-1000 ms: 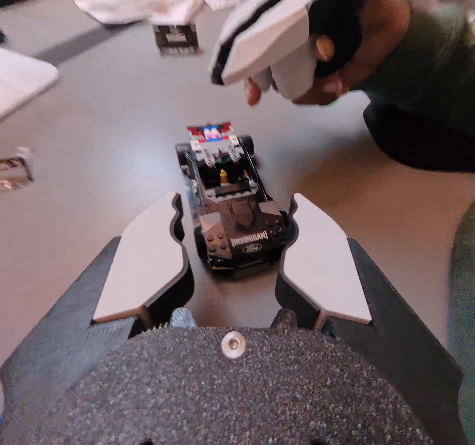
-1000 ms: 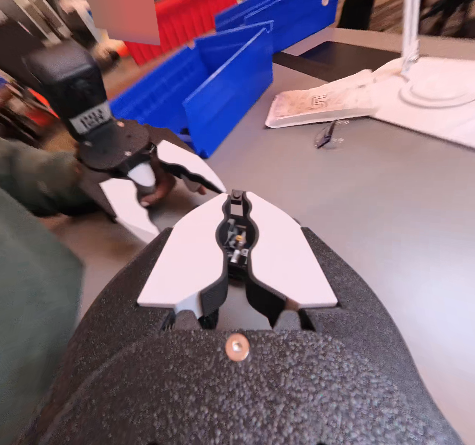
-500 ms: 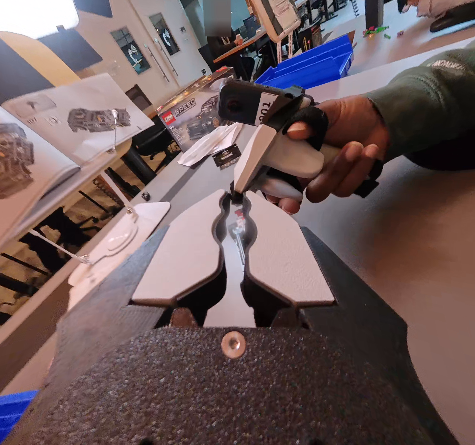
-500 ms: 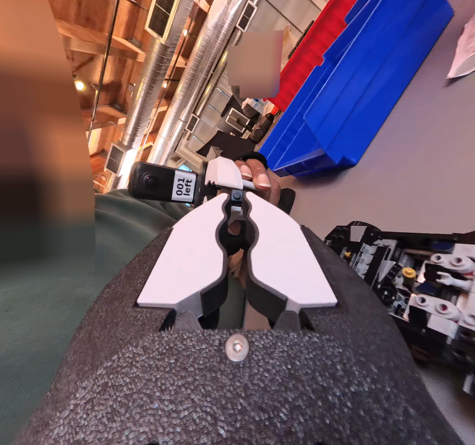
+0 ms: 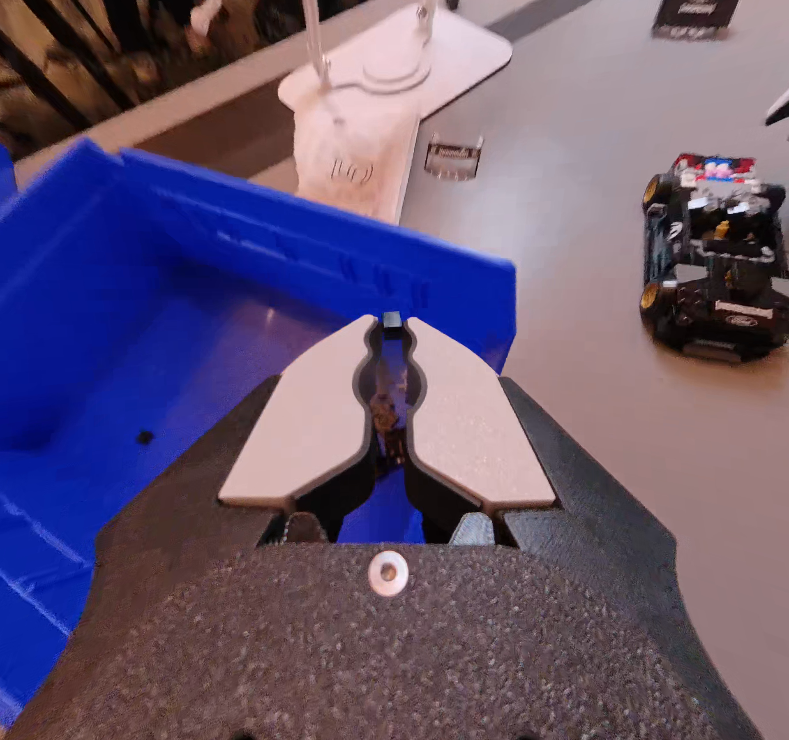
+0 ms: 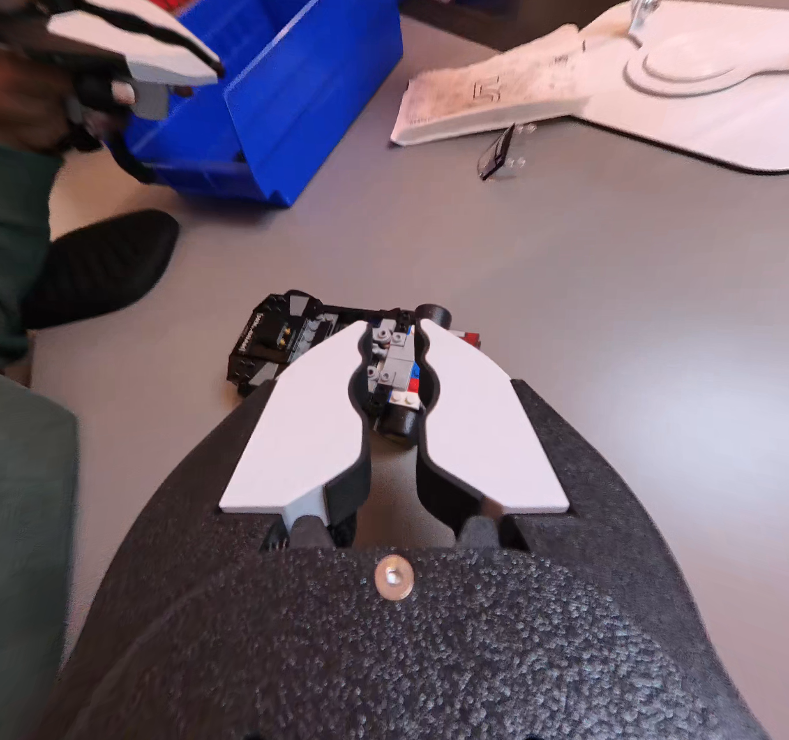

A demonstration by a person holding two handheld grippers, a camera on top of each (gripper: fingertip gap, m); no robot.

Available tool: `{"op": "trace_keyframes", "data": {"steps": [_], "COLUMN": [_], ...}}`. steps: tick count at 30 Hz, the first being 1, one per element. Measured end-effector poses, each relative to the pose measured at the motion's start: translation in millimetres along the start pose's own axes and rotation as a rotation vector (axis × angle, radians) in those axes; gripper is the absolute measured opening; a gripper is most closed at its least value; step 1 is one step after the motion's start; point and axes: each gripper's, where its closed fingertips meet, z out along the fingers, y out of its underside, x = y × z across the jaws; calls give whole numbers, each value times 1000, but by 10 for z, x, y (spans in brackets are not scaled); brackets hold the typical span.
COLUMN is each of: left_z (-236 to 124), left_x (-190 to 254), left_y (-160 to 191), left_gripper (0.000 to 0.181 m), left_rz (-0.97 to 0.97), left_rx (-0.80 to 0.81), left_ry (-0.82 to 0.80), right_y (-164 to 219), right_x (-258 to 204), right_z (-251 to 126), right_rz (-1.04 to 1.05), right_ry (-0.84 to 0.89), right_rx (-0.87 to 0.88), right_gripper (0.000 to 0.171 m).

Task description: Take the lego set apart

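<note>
The black lego car (image 5: pixel 717 266) stands on the grey table to the right of the blue bin (image 5: pixel 256 224). My left gripper (image 5: pixel 392 328) is shut on a small black lego piece (image 5: pixel 392 319) and holds it over the bin's near right corner. In the right wrist view, my right gripper (image 6: pixel 393 328) hovers just above the rear of the car (image 6: pixel 277 335), its jaws a narrow gap apart and empty. The left gripper (image 6: pixel 213 70) shows there at top left, over the bin (image 6: pixel 299 79).
A white stand base (image 6: pixel 704 91) and a paper bag (image 6: pixel 491 96) lie behind the car. A clear lego piece (image 6: pixel 497 155) stands in front of the bag. A black card (image 5: pixel 696 10) lies farther back. A tiny black piece (image 5: pixel 145 437) lies in the bin. A green sleeve (image 6: pixel 21 215) is at left. The gap from one gripper's tips to the other's is roughly 25 centimetres.
The small black piece passed from my right gripper to my left. The left gripper carried it over the blue bin. The right gripper opened slightly and moved down over the car.
</note>
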Motion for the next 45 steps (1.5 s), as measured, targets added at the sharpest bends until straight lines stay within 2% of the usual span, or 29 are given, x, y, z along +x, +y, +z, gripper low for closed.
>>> {"op": "trace_keyframes", "data": {"steps": [2,7,11,13,19,24,25,31,38,45], "left_z": [25,48,-43,-140,-478,-312,-244,162,347,505], "left_x": [-34,-28,31,144,844,1380,1471,1752,1740,1868], "left_y": [103,206,211,181,132,95,79,122,222,222], "left_gripper": [11,49,64,66,30,9,10,34,67,82], "left_rz": [-22,-50,-28,12,208,297,302,295,224,197], "left_rx": [-42,-73,-52,-19,128,196,207,167,94,55], "left_ry": [-8,23,67,129,473,594,594,483,454,469], "right_y": [65,135,157,157,104,51,44,45,45,148], "right_x": [-23,-105,-136,-135,-55,8,16,64,56,-117], "right_z": [57,134,162,164,140,137,138,140,129,184], "right_rz": [-25,-91,-113,-114,-107,-117,-117,-113,-109,-67], "right_ry": [13,38,45,46,83,123,128,146,142,102], "right_rx": [-39,-102,-118,-118,-91,-60,-55,-50,-47,-146], "right_gripper": [20,22,22,22,23,23,23,23,23,27]}}
